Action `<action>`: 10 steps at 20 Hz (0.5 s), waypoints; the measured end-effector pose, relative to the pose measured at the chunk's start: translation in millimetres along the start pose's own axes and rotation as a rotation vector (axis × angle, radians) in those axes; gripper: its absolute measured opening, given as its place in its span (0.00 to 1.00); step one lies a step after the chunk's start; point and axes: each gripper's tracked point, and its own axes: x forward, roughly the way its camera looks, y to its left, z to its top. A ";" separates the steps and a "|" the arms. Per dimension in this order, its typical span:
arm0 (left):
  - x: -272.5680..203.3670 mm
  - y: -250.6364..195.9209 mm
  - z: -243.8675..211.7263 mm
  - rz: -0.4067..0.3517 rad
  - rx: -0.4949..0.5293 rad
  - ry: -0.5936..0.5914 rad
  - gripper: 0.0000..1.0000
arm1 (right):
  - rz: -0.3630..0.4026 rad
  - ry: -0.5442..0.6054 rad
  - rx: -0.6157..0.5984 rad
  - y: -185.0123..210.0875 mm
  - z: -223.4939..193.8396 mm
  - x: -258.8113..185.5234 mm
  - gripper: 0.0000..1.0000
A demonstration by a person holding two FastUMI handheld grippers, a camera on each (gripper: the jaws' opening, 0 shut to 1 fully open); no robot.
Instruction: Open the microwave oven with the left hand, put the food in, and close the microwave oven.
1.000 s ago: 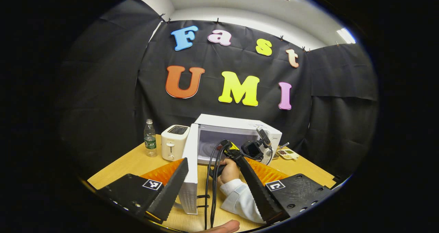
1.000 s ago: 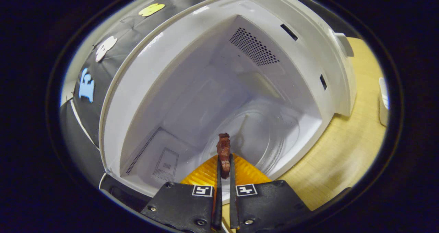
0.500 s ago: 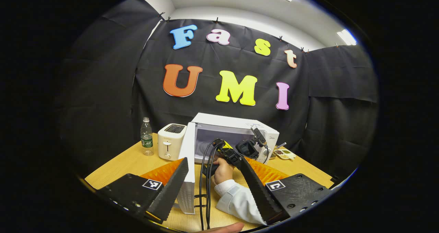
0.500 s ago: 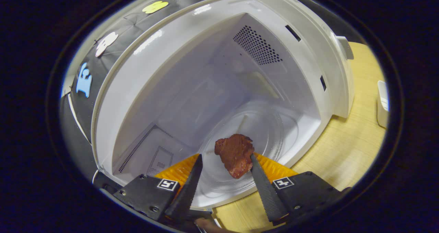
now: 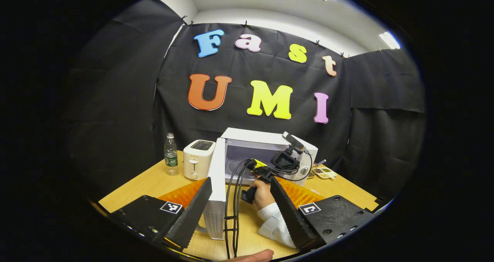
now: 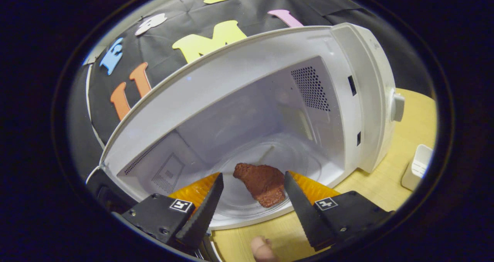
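The white microwave (image 5: 270, 148) stands at the back of the table, its door (image 5: 217, 200) swung open and edge-on to me. My left gripper (image 5: 240, 180) hovers open and empty in front of that door. Beyond it a hand in a white sleeve (image 5: 262, 194) holds my right gripper (image 5: 286, 161) at the oven's mouth. In the right gripper view a brown piece of meat (image 6: 262, 183) lies on the glass turntable (image 6: 278, 154) inside the cavity. My right gripper (image 6: 253, 174) is open just outside, its fingers either side of the meat and off it.
A white toaster (image 5: 197, 159) and a water bottle (image 5: 170, 155) stand left of the microwave on the wooden table (image 5: 150, 183). A small tray of condiments (image 5: 324, 172) lies to its right. A white box (image 6: 417, 167) sits beside the microwave's knob side.
My right gripper went from shut on the meat to open. The meat dropped onto the turntable and the gripper has drawn back out of the cavity. The left gripper barely moved.
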 end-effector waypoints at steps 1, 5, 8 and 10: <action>-2.9 3.3 -1.3 0.010 0.003 0.003 0.93 | 0.016 0.004 -0.002 0.8 0.0 -5.3 1.00; -15.7 15.8 4.8 0.038 0.006 -0.012 0.94 | 0.073 0.009 -0.066 -5.3 9.9 -34.3 1.00; -29.0 30.9 12.6 0.067 0.019 -0.039 0.94 | 0.112 -0.030 -0.147 -13.5 31.3 -64.4 1.00; -34.6 46.5 12.7 0.106 0.037 -0.051 0.93 | 0.130 -0.057 -0.173 -24.0 47.8 -85.3 1.00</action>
